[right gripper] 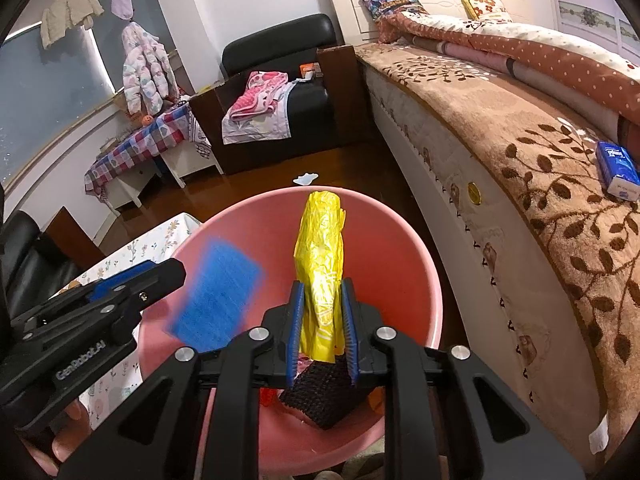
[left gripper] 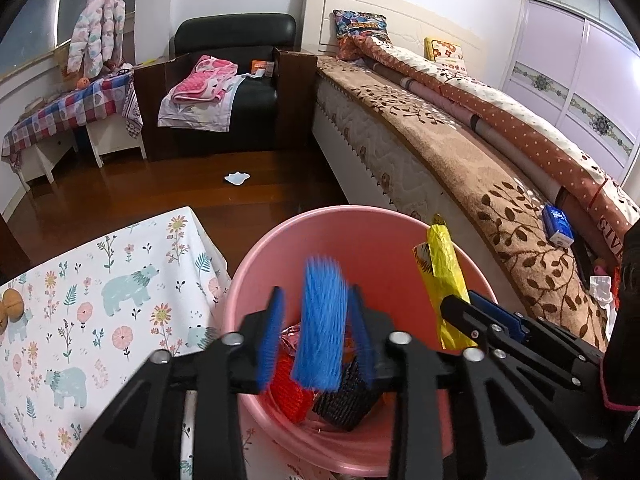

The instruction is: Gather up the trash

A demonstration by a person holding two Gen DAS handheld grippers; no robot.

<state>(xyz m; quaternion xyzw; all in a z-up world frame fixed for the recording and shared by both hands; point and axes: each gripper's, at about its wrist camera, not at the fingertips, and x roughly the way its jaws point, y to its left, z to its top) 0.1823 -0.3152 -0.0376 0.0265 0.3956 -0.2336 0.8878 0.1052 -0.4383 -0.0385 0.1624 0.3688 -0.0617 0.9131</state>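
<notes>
Left wrist view: left gripper [left gripper: 316,334] over the pink bucket [left gripper: 280,248], jaws spread wide, blurred blue foam piece [left gripper: 322,324] between them, touching neither pad as far as visible. Below, in the bucket bottom: red mesh scrap [left gripper: 288,384] and black mesh piece [left gripper: 344,394], side by side. At right of frame, right gripper [left gripper: 466,306] reaching in, pinching a yellow plastic wrapper [left gripper: 442,264].

Right wrist view: right gripper [right gripper: 322,316] pressed onto the yellow plastic wrapper [right gripper: 322,252], wrapper standing upright above the pink bucket [right gripper: 400,240]. Blue foam piece [right gripper: 218,296] blurred at left centre over the bucket, just beside the left gripper [right gripper: 160,276]. Black mesh piece [right gripper: 320,396] low in the bucket. White paper scrap [right gripper: 306,178] on the wooden floor [right gripper: 360,168] beyond the rim, upper centre. Bed [right gripper: 520,140] along the right.
</notes>
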